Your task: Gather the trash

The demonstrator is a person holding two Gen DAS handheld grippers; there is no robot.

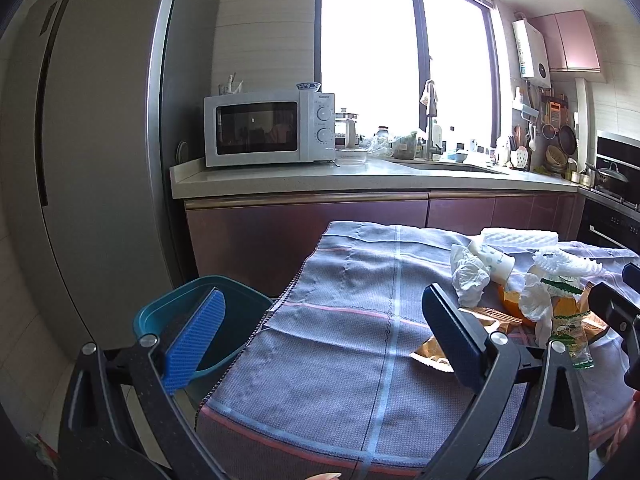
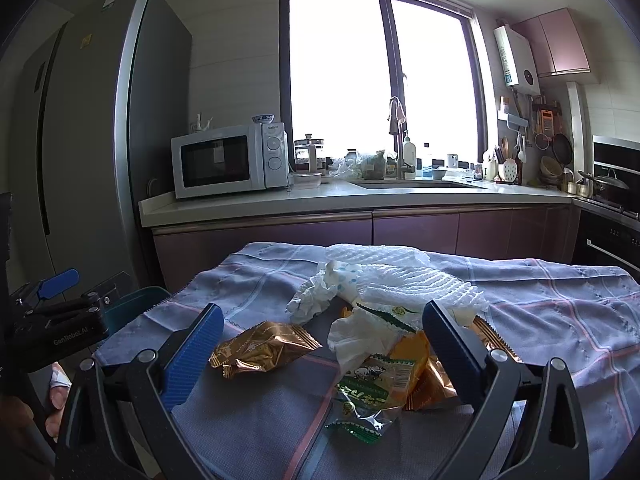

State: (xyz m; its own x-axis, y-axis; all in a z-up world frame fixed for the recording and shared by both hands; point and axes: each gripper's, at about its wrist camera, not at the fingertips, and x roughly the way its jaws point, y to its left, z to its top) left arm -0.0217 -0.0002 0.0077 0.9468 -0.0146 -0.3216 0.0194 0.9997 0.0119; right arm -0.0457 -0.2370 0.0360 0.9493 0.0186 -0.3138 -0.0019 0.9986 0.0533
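**A:** ok so where are the grippers sitting?

**B:** Left gripper (image 1: 324, 338) hovers low over the near left part of the table, jaws spread wide, nothing between them. Its left finger hangs out past the table edge, over a teal bin (image 1: 200, 312) that stands just beside the table. Right gripper (image 2: 322, 346) is also low and level, jaws wide apart, empty, pointed straight at the trash pile. In the right wrist view the left gripper shows at the far left edge, with part of a hand (image 2: 56, 384) under it.

**A:** and the trash itself?

**B:** All heaped on the right half of the cloth (image 1: 340, 360). A gold wrapper (image 2: 262, 348) lies nearest, a bit apart from the rest. Behind it there's a crumpled tissue (image 2: 310, 298), a white plastic scrap (image 2: 356, 336), a green and clear wrapper (image 2: 368, 392) lying over orange packets (image 2: 414, 356), and white foam netting (image 2: 412, 280) at the back. A paper cup (image 1: 494, 260) lies on its side among it, seen from the left wrist.

**A:** room?

**B:** Kitchen. The cloth is grey-blue check with pink lines. Beyond it runs a counter (image 2: 360, 196) over purple cabinets, with a white microwave (image 2: 228, 160) on it, a sink tap under a big bright window, and a tall grey fridge (image 2: 92, 120) at left. Pans and utensils hang on the right wall by the stove.
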